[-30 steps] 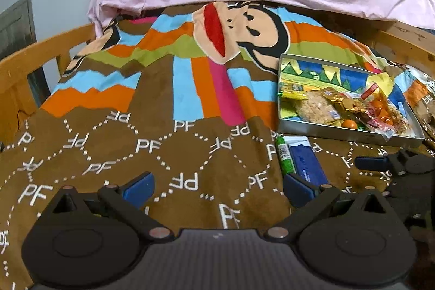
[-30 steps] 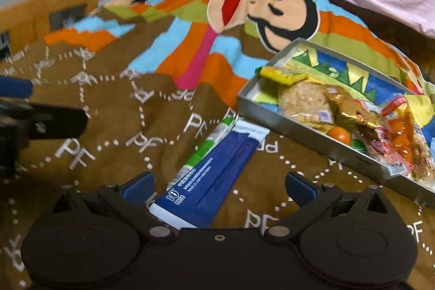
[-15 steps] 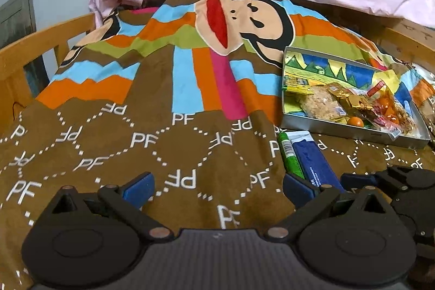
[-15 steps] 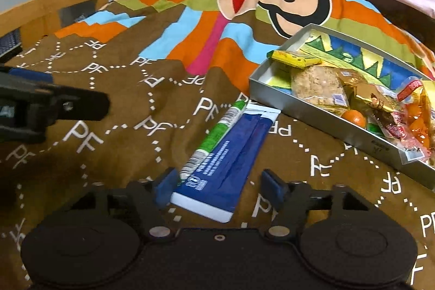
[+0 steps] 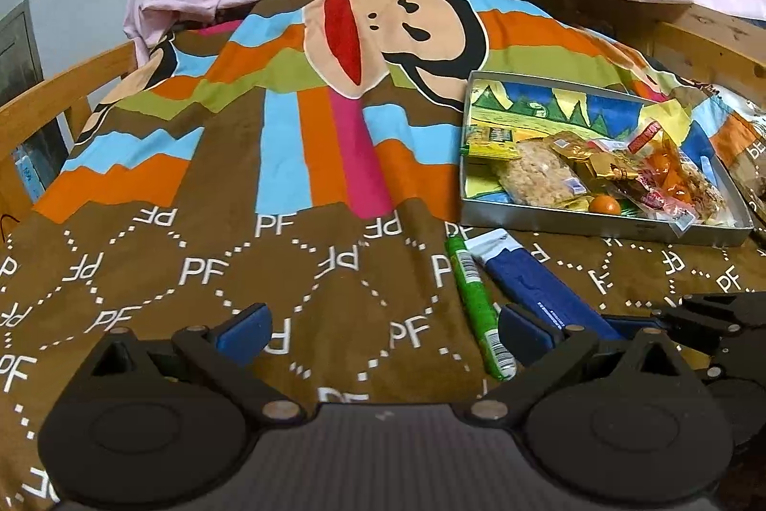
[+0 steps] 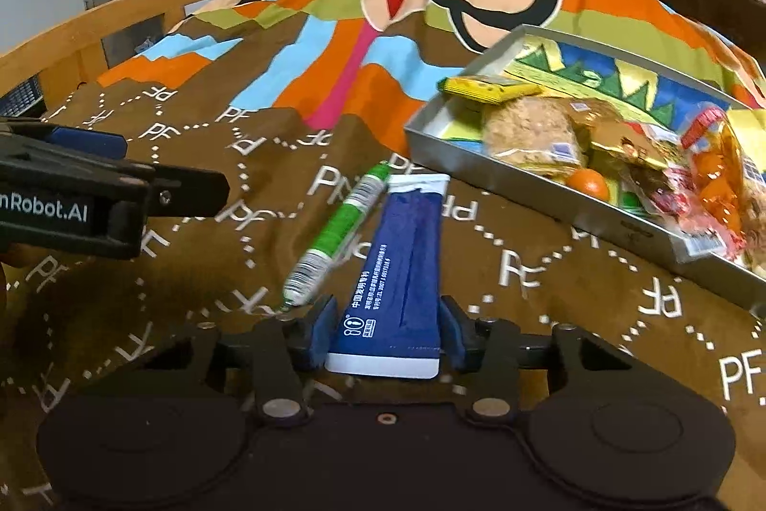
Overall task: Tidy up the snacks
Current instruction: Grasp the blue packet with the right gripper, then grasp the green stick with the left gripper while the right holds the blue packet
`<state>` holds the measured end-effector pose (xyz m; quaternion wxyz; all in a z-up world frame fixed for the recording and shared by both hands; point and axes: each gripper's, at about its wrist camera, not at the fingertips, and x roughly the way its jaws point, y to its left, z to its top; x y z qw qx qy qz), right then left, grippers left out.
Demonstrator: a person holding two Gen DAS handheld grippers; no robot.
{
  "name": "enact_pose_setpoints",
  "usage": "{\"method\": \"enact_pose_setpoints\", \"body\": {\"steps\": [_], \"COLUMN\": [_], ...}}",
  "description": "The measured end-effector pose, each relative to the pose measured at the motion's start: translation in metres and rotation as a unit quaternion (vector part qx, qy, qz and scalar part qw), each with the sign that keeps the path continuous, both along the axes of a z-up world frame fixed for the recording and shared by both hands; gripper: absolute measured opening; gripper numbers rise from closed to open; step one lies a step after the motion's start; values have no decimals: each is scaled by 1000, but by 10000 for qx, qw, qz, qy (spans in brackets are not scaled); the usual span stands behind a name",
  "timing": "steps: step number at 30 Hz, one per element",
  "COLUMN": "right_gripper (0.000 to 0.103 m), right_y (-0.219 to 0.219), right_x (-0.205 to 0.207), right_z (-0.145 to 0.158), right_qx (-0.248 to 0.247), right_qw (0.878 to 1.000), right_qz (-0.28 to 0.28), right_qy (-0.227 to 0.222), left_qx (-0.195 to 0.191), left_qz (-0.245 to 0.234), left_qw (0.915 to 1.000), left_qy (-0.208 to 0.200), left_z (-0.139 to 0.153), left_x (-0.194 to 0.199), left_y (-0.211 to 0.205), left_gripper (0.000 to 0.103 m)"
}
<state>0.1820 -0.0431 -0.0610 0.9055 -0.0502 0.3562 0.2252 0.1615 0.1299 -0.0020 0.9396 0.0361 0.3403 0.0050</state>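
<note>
Your right gripper [image 6: 385,331] has its blue pads pressed on both sides of the blue packet [image 6: 397,271], near its white end, so it's clamped on that one. The packet lies flat on the brown blanket [image 6: 550,319]. A green stick pack [image 6: 335,238] lies just beside it on the left. Your left gripper [image 5: 383,329] is spread wide over bare blanket, holding nothing. Beyond the packet sits the metal tray [image 6: 536,204], with wrapped snacks and a small orange ball [image 6: 590,183] piled at its near end.
</note>
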Motion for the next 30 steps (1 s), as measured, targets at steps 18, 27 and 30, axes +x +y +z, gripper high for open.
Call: {"method": "enact_pose_setpoints", "body": {"steps": [18, 27, 30], "right_gripper": [52, 43, 43], "right_y": [-3, -27, -42], "right_x": [26, 19, 11], "right_z": [-14, -6, -1], "right_qx": [31, -21, -146], "right_qw": [10000, 9994, 9988], "right_qz": [-30, 332, 445], "right_qy": [83, 116, 116], "left_qx": [133, 44, 58], "left_qz": [-4, -53, -155], "left_qw": [9998, 9999, 9998], "left_qy": [130, 140, 145], "left_z": [-7, -10, -11], "left_x": [12, 17, 20], "left_y": [-5, -14, -24], "left_gripper": [102, 102, 102]}}
